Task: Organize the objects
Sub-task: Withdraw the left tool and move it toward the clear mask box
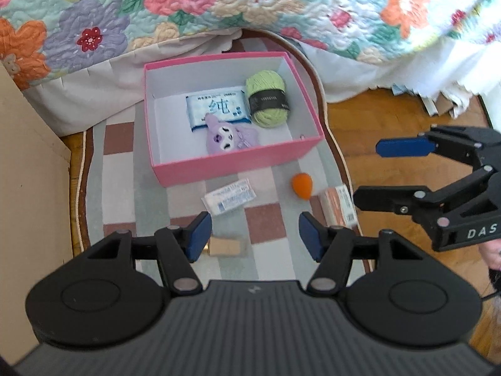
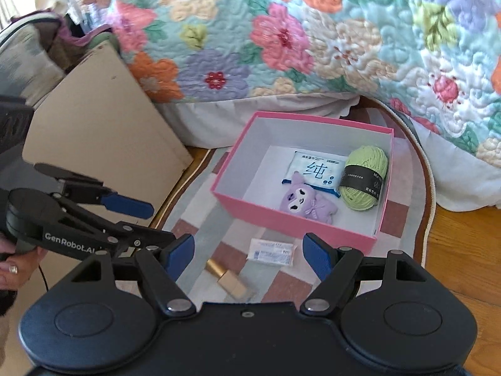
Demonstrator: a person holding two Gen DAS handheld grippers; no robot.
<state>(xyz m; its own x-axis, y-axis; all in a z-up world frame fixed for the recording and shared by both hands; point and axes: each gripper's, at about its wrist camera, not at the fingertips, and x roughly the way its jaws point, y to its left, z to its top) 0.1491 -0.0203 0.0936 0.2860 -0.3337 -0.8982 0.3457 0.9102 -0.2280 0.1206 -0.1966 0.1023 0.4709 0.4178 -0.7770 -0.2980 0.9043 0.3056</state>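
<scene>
Jaws of left gripper (image 1: 255, 235) and right gripper (image 2: 249, 250) spread, empty, above checked rug (image 1: 125, 169); pink box (image 1: 225, 163) holds wipes pack (image 1: 217, 108), green yarn (image 1: 266, 98), purple plush (image 1: 227, 136); sachet (image 1: 230, 199), orange egg (image 1: 302, 185) outside.

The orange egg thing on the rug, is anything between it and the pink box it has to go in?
Nothing visible blocks it. The orange egg-shaped sponge lies on bare rug just in front of the pink box. Only the box's own front wall must be cleared. Both the left gripper and the right gripper are open and empty.
</scene>
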